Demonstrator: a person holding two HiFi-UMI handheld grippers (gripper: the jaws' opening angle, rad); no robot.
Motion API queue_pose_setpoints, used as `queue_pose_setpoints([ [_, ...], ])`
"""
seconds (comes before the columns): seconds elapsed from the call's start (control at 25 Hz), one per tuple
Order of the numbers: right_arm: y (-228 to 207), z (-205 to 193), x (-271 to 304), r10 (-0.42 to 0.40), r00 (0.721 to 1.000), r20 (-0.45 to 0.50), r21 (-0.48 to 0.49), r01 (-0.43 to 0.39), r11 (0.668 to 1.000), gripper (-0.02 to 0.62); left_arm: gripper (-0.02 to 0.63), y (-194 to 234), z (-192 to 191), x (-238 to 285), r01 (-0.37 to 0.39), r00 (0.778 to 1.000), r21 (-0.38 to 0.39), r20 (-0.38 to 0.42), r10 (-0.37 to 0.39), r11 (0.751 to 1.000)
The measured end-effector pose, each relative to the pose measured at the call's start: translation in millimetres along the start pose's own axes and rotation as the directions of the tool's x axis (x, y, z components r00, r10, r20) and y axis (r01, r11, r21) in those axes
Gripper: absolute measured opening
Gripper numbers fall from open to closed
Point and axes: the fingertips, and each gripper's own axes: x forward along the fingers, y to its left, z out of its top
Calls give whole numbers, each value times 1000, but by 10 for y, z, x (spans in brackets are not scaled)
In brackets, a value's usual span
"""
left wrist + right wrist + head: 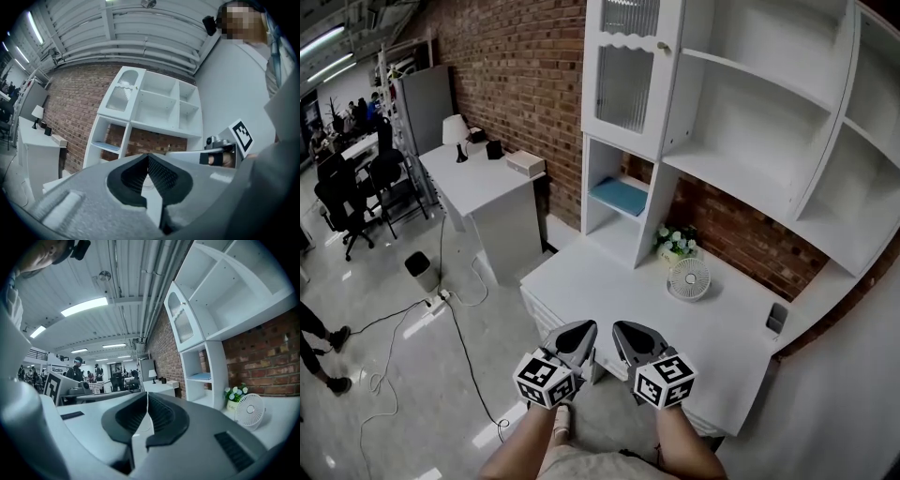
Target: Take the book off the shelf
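Observation:
A light blue book (620, 195) lies flat on the low shelf of the white shelf unit (741, 112), left of the brick gap. It also shows in the left gripper view as the book (107, 146) and in the right gripper view as the book (202, 376). My left gripper (580, 329) and right gripper (627, 329) hang side by side over the near edge of the white desk (609, 281), well short of the shelf. Both are shut with nothing between the pads; the left gripper (148, 156) and right gripper (147, 393) show closed jaws.
A small white fan (688, 278) and a pot of flowers (677, 242) stand on the desk below the shelves. A dark small device (777, 318) lies at the desk's right. To the left are a second desk with a lamp (455, 131), a bin (420, 267) and floor cables.

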Motion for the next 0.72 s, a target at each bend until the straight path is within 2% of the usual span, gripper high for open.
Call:
queue_pose_setpoints([
  [0.52,-503,226,1284,-56,998,-27,-12,55,998,17,9,1245,138,714,59,998,-28,-34,-60,998],
  [0.72,-654,307,1712,-84,996,-40,-48,82,995,18,11,1664,175,925,84,996,-41,-40,-85,996],
])
